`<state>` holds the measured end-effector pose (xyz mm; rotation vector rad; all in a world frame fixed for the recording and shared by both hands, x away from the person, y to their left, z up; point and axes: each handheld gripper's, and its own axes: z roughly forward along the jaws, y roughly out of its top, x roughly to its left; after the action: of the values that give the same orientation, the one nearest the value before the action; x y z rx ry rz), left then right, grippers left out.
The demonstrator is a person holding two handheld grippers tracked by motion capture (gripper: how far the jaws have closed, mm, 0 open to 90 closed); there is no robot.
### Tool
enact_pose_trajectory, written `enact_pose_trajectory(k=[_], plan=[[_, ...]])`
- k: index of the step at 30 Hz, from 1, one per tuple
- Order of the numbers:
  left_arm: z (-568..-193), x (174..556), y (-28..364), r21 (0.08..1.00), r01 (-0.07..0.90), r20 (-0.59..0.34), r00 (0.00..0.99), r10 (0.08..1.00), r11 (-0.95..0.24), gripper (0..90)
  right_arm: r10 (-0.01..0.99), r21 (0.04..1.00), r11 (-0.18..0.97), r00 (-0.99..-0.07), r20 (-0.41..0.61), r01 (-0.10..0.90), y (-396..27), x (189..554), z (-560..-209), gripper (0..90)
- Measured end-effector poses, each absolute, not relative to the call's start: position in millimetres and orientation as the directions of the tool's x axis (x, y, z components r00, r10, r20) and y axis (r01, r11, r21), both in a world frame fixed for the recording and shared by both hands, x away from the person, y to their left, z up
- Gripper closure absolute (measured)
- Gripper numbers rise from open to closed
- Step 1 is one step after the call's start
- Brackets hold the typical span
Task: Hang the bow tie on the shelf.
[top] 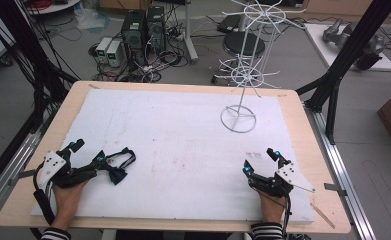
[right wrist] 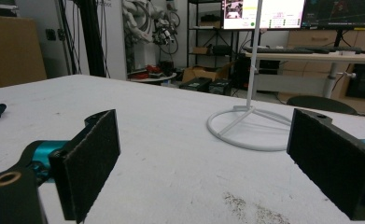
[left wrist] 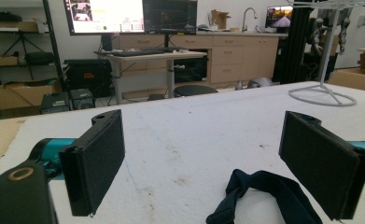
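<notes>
Two black grippers, one per hand, are what we are holding nearest the camera, low over the white sheet. Item one: left gripper (top: pixel 89 157), with flat rectangular fingers (left wrist: pixel 94 161) faced in a rough dark felt-like pad and teal fittings behind; we are keeping these fingers wide apart, gripping nothing. Item two: right gripper (top: pixel 259 160), same build, its fingers (right wrist: pixel 87 161) likewise spread wide and gripping nothing, resting at the near right of the sheet. Each gripper is carrying one pale three-cornered plate on top.

Item three: one bow tie (top: pixel 116 167), dark navy cloth, soft and matte, with a knotted bow and a looped strap. We are seeing it lying flat on the sheet at the near left, just beside the left gripper's tips; in the left gripper view (left wrist: pixel 264 196) the strap is lying between the two open fingers, nearer the right-hand one. Whether a finger is touching it, we cannot tell.

Item four: one wire rack (top: pixel 245 70), thin white metal, upright on a ring base with crossed struts, carrying two tiers of radiating prongs, nothing hanging on them. It is standing at the far right of the sheet, well apart from both grippers.

Item five: one worktop (top: pixel 293 107), pale wood, rounded corners, covered by one white foam-like sheet (top: pixel 183 145), faintly stained.
</notes>
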<state>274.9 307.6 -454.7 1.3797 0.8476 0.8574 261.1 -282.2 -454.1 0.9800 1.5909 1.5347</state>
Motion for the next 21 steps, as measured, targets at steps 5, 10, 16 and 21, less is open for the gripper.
enact_pose_trajectory(k=[5,10,16,21], plan=[[-454.6,275.2,307.7,1.000,-0.011,-0.008,0.455,0.891,0.015,14.8,0.887,0.999,0.007,-0.461,0.015,0.047,-282.1,261.3,-454.1,8.6],[-453.4,275.9,307.8,1.000,0.006,-0.003,0.455,0.891,0.000,14.8,0.888,0.999,0.007,-0.460,0.016,0.048,-282.1,261.4,-454.1,8.7],[-446.2,275.6,309.1,0.999,0.030,0.005,0.446,0.895,-0.020,14.9,0.887,0.999,0.005,-0.461,0.018,0.050,-282.2,261.3,-454.1,8.7],[-435.9,276.4,309.8,0.997,0.055,0.029,0.453,0.891,-0.061,14.9,0.887,0.999,0.007,-0.461,0.016,0.049,-282.3,261.3,-454.1,8.7]])
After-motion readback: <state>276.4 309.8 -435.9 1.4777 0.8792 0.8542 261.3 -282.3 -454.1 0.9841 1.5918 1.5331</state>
